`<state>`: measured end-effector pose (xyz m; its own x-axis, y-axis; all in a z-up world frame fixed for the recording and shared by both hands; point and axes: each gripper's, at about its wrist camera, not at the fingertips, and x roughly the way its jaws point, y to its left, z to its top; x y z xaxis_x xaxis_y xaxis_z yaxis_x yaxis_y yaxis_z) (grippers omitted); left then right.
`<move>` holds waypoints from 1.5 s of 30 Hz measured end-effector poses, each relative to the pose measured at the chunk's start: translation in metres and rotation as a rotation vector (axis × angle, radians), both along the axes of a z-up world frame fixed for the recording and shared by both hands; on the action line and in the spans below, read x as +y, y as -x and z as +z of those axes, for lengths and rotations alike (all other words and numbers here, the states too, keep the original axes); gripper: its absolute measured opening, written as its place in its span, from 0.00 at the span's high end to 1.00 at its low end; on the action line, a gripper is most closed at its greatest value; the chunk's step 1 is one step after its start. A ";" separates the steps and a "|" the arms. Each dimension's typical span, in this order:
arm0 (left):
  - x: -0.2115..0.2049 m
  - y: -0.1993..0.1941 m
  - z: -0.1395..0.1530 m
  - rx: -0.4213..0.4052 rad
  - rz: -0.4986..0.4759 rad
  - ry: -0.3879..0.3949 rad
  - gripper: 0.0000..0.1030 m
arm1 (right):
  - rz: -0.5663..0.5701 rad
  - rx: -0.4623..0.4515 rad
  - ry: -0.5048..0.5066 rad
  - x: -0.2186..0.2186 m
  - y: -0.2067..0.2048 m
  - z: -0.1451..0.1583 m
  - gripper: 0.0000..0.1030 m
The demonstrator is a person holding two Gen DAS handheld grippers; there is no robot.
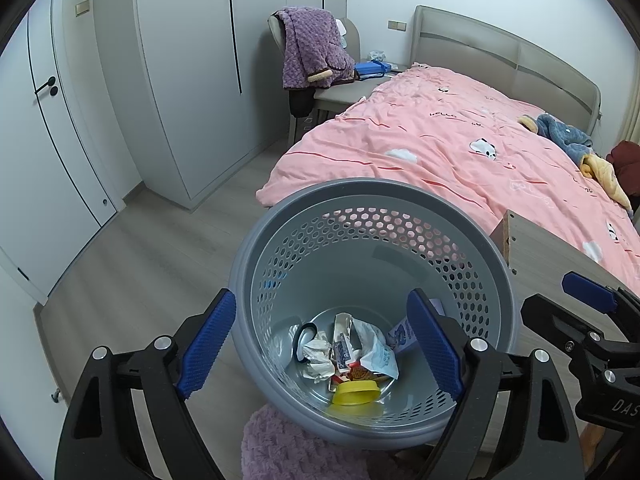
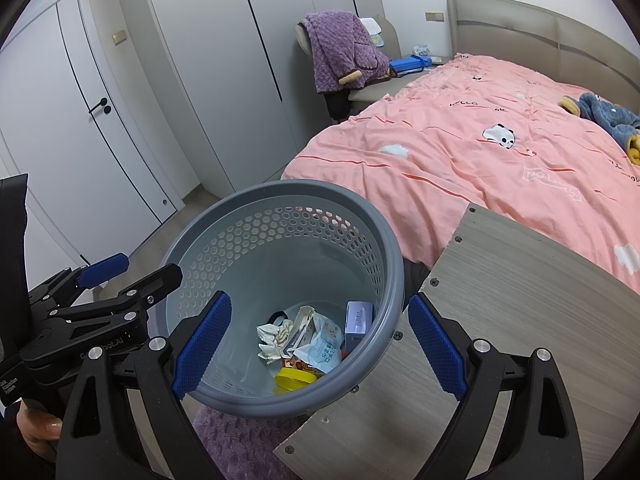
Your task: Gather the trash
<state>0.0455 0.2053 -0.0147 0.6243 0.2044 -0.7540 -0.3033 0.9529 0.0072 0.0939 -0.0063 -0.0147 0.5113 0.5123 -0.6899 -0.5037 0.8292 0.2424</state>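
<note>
A grey perforated wastebasket (image 1: 360, 190) (image 2: 280, 191) stands between the floor and a wooden top. At its bottom lie crumpled paper (image 1: 316, 356), a white printed wrapper (image 2: 324, 340), a yellow lid (image 1: 356, 394) (image 2: 296, 378) and a small pale box (image 2: 358, 318). My left gripper (image 1: 320, 344) hangs open over the basket, with the basket's left wall between its fingers. My right gripper (image 2: 320, 346) is open too and spans the basket's right rim. Neither holds anything. Each gripper shows in the other's view: right gripper (image 1: 576, 304), left gripper (image 2: 128, 274).
A wooden tabletop (image 2: 520, 300) lies right of the basket. Behind is a bed with a pink duvet (image 1: 440, 140). A purple fuzzy fabric (image 1: 288, 448) lies under the basket's near side. A chair draped with a purple robe (image 1: 312, 52), wardrobes and a door stand at the back. A hand (image 2: 40, 428) holds the left gripper.
</note>
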 end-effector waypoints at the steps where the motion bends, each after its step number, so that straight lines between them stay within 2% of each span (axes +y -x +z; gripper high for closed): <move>1: 0.001 0.000 0.000 0.002 0.001 0.000 0.19 | 0.000 0.000 0.000 0.000 0.000 0.000 0.14; 45: -0.002 0.003 0.002 -0.006 0.005 -0.017 0.19 | -0.001 -0.004 0.000 -0.001 0.000 0.000 0.14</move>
